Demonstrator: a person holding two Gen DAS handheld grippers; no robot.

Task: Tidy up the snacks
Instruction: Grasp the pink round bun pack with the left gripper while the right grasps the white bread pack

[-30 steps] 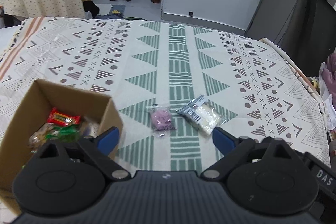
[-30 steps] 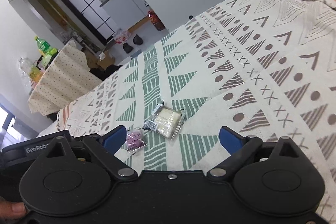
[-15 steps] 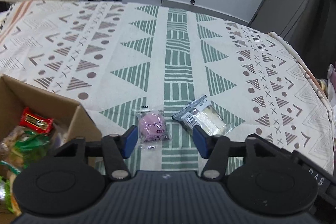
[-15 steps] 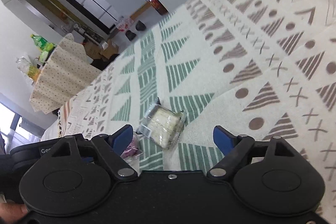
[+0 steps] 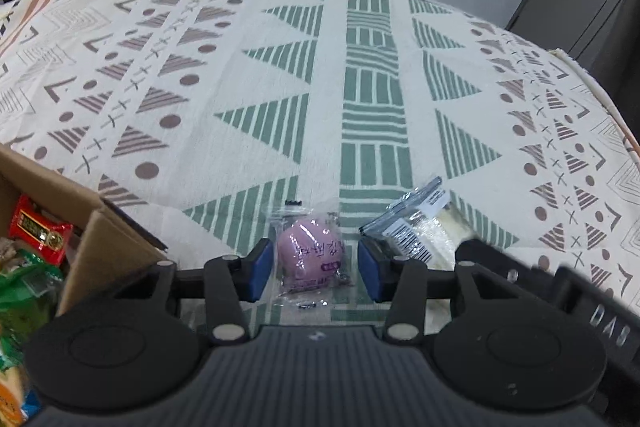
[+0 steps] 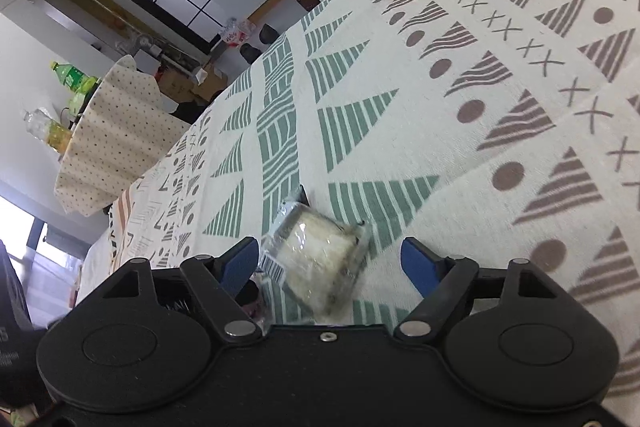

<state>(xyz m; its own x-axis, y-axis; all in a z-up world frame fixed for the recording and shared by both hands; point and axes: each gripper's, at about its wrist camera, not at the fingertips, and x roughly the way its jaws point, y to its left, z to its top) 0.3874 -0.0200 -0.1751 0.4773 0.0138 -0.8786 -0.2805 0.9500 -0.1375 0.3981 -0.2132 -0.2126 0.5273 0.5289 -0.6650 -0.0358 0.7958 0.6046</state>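
Left gripper closing, straddling pink bun packet, pads not touching – cardboard box lower left. Right gripper closing around white sandwich pack, ungripped.

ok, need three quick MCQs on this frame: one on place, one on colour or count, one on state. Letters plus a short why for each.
1. Where is the cardboard box in the left wrist view?
A. lower left
B. far right
C. on the floor

2. What colour is the round snack between the left tongs?
A. yellow
B. purple
C. blue

3. How do the right tongs stand to the white wrapped snack?
A. clamped and lifting it
B. either side of it, pads not touching
C. far from it

Answers: 1 A, the box edge fills the lower left corner. 2 B, a purple ball in clear wrap. 3 B, the jaws are closing with the snack between them, gaps showing on both sides.
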